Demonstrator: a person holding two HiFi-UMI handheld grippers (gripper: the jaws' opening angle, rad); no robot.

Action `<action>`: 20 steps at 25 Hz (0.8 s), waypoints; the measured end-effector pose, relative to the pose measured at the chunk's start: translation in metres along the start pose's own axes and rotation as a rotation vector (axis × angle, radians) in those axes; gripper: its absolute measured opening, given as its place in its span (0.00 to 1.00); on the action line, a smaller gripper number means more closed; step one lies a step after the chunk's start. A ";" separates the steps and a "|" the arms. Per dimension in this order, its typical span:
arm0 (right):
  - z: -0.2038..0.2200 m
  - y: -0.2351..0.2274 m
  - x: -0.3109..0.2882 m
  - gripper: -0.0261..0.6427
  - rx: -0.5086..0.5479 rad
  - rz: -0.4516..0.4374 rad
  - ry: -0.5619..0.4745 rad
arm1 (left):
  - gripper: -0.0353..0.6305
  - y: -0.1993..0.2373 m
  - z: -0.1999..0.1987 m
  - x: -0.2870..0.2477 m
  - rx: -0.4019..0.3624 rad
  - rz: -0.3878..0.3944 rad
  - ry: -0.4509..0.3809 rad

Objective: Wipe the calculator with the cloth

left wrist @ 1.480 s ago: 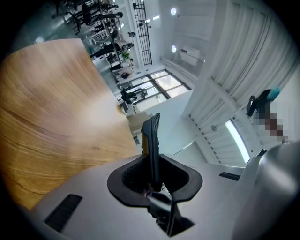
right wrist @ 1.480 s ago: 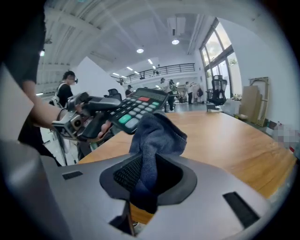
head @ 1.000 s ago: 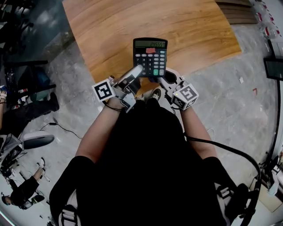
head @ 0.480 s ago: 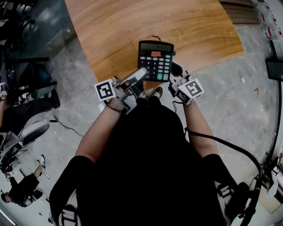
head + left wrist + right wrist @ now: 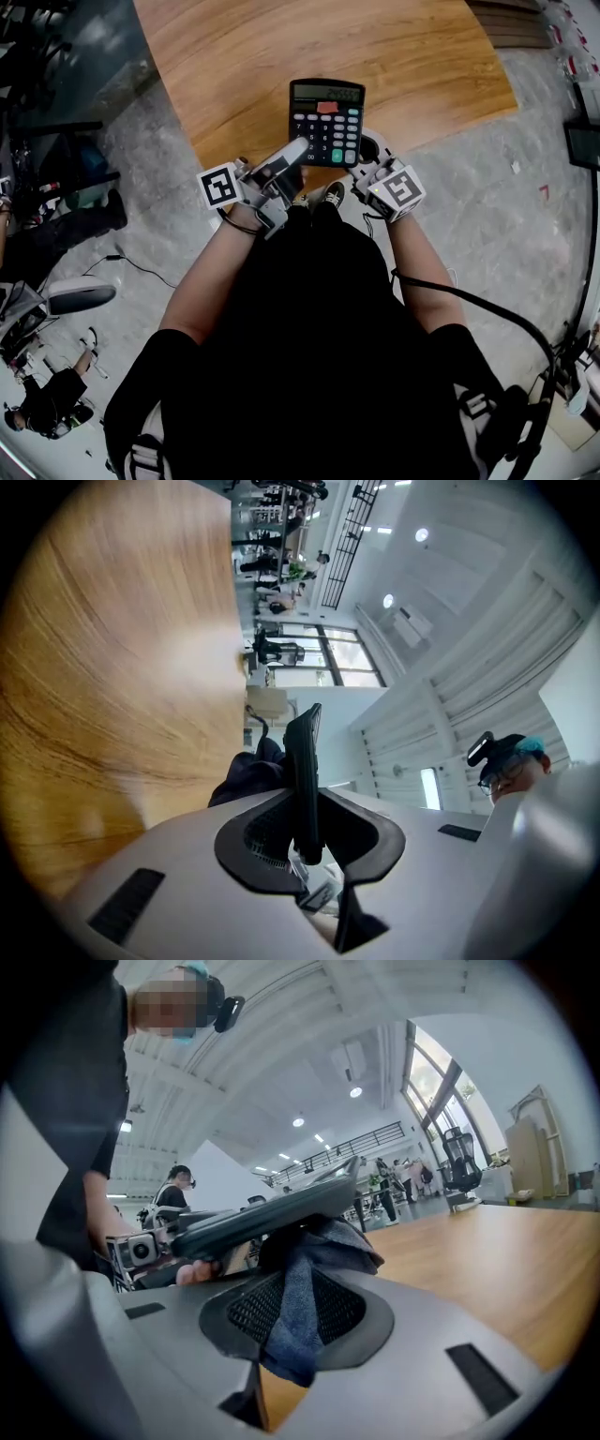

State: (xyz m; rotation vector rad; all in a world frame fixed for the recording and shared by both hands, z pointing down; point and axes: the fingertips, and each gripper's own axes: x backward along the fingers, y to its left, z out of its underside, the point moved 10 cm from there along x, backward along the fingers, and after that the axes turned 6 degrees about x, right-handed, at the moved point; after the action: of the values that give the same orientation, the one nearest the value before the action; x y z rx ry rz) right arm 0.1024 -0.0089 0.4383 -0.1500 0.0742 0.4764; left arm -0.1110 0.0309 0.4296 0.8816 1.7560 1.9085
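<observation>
While the left hand-held gripper (image 5: 292,157) pinches the lower-left edge of the calculator (image 5: 326,120), its jaws narrowed onto the thin black body, the right hand-held gripper (image 5: 367,161) sits just below the calculator's lower-right corner, jaws clamped on a fold of blue-grey cloth (image 5: 298,1321). The calculator is lifted off the wooden worktop (image 5: 281,56), keys facing up toward the head camera, and hangs over the worktop's near edge. In the right gripper view the cloth bunches against the calculator's underside and touches it, so the step in hand looks like wiping the back face.

To do it well, I judge that 2 things matter. The left grip is on 1 edge only, so cloth pressure should be light and close to that pinch, or the body may pivot. Strokes should run the calculator's length with the loose cloth laid flat against it, not just the bunched tip. The key face would then need turning toward the cloth.
</observation>
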 end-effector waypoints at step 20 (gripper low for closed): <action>-0.003 0.021 0.008 0.17 0.032 -0.031 -0.020 | 0.16 0.004 0.005 0.001 0.040 0.029 -0.066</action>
State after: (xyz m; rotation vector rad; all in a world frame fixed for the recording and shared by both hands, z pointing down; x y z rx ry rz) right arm 0.1000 0.0128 0.4320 -0.1148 0.0602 0.4457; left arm -0.1075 0.0346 0.4333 0.9783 1.7575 1.8466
